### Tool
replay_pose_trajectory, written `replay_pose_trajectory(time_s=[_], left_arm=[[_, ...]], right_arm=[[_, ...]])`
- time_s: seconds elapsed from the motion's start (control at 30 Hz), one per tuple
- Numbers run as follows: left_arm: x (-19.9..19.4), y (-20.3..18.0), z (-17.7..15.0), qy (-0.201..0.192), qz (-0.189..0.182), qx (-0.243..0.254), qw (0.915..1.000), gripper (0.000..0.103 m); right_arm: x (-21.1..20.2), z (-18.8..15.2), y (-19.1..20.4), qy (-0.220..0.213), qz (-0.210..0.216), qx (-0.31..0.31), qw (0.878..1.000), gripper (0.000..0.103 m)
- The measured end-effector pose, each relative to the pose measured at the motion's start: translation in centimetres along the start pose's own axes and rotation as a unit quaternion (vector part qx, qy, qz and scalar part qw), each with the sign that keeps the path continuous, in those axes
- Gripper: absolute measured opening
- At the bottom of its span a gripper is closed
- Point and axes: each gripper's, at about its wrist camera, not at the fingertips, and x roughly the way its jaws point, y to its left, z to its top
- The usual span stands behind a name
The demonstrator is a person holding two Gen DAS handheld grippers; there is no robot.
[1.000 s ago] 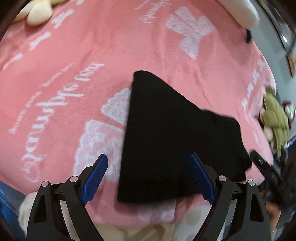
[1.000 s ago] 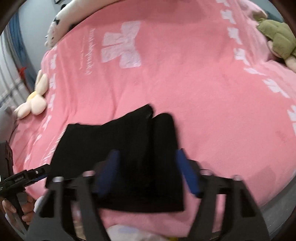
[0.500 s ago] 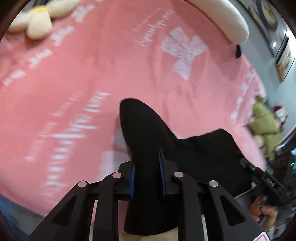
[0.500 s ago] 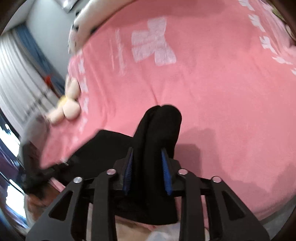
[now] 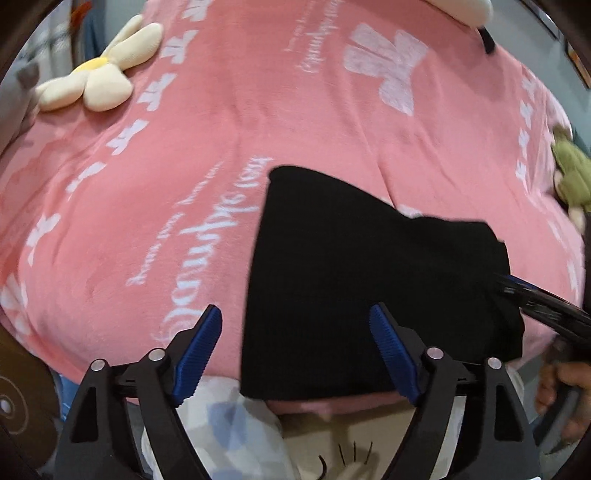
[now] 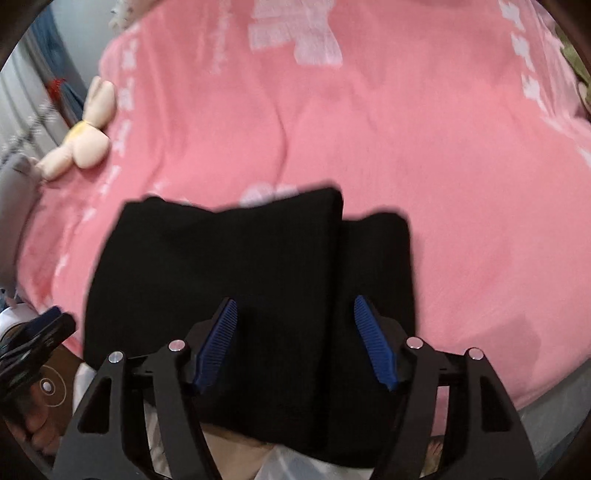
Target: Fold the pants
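Observation:
The black pants [image 5: 354, 280] lie folded into a compact stack on the pink blanket [image 5: 184, 147], near its front edge. In the right wrist view the pants [image 6: 240, 280] show two layers side by side with a fold line between them. My left gripper [image 5: 295, 343] is open and empty, held just above the pants' near left edge. My right gripper [image 6: 293, 339] is open and empty, over the near middle of the pants. The right gripper also shows at the right edge of the left wrist view [image 5: 535, 302].
A cream flower plush [image 5: 96, 79] lies at the blanket's far left. A green plush [image 5: 570, 173] sits at the far right. A white pillow [image 5: 461, 7] is at the back. The bed's front edge runs just below the pants.
Half a second ago both grippers were shut on the lifted pants. Now both have opened and the pants lie flat on the blanket.

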Motion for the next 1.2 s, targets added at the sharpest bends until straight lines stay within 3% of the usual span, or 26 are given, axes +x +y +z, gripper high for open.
replay_pose_trajectory(time_s=[0.1, 0.23, 0.4, 0.43, 0.5, 0.67, 1.07, 1.2], left_arm=[[0.5, -0.6, -0.8, 0.022, -0.005, 0.014, 0.9997, 0.081], [1.3, -0.5, -1.6, 0.046, 0.0, 0.014, 0.9988, 0.081], [1.6, 0.1, -2.5, 0.065, 0.0, 0.012, 0.9978, 0.081], [1.7, 0.2, -2.6, 0.066, 0.001, 0.013, 0.9977, 0.081], [1.8, 0.4, -2.8, 0.071, 0.002, 0.013, 0.9974, 0.081], [1.9, 0.6, -3.1, 0.08, 0.003, 0.011, 0.9967, 0.081], [1.3, 2.5, -4.0, 0.091, 0.014, -0.004, 0.9957, 0.081], [0.8, 3.2, -4.3, 0.093, 0.022, -0.006, 0.9954, 0.081]], right_arm=[[-0.4, -0.4, 1.2, -0.019, -0.028, -0.018, 0.999, 0.06], [-1.2, -1.2, 1.2, -0.007, 0.009, 0.004, 1.0, 0.06], [-0.6, -2.9, 0.4, 0.021, 0.059, 0.052, 0.997, 0.05], [-0.4, -3.1, 0.4, 0.019, 0.055, 0.05, 0.997, 0.047], [0.2, -3.0, 0.2, 0.016, 0.064, 0.062, 0.996, 0.026], [-1.2, -2.5, 0.2, 0.0, 0.132, 0.126, 0.983, 0.021], [-3.7, 3.6, 11.9, -0.018, 0.227, 0.017, 0.974, 0.021], [-5.3, 5.6, 15.3, -0.029, 0.294, -0.005, 0.955, 0.021]])
